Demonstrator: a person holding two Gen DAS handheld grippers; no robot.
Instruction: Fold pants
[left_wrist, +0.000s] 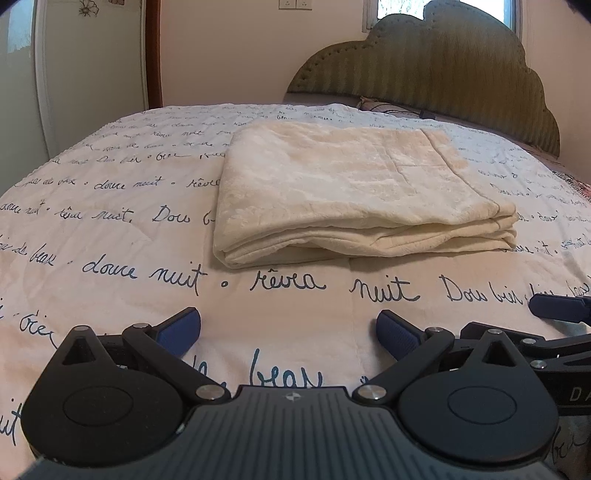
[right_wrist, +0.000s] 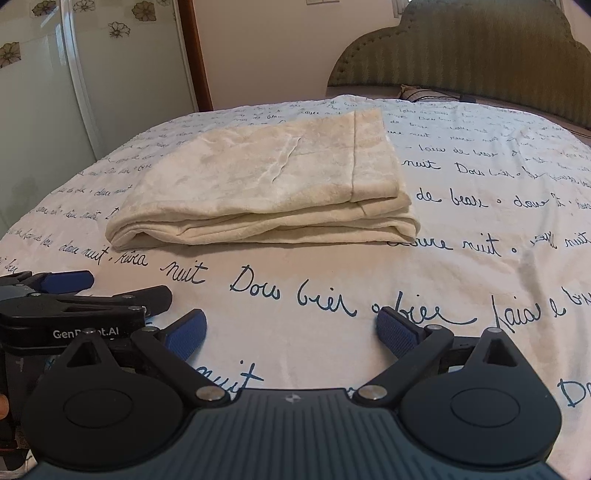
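The pants (left_wrist: 354, 195) lie folded in a compact stack on the bedspread (left_wrist: 110, 229), short of the headboard (left_wrist: 436, 70). The left gripper (left_wrist: 288, 328) and right gripper (right_wrist: 291, 328) stand wide apart and empty, nearer than the stack, judged withdrawn because folding appears complete.

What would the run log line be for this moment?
cream fabric pants: folded stack on script-print bedspread | left gripper: open, empty | right gripper: open, empty | contact: none
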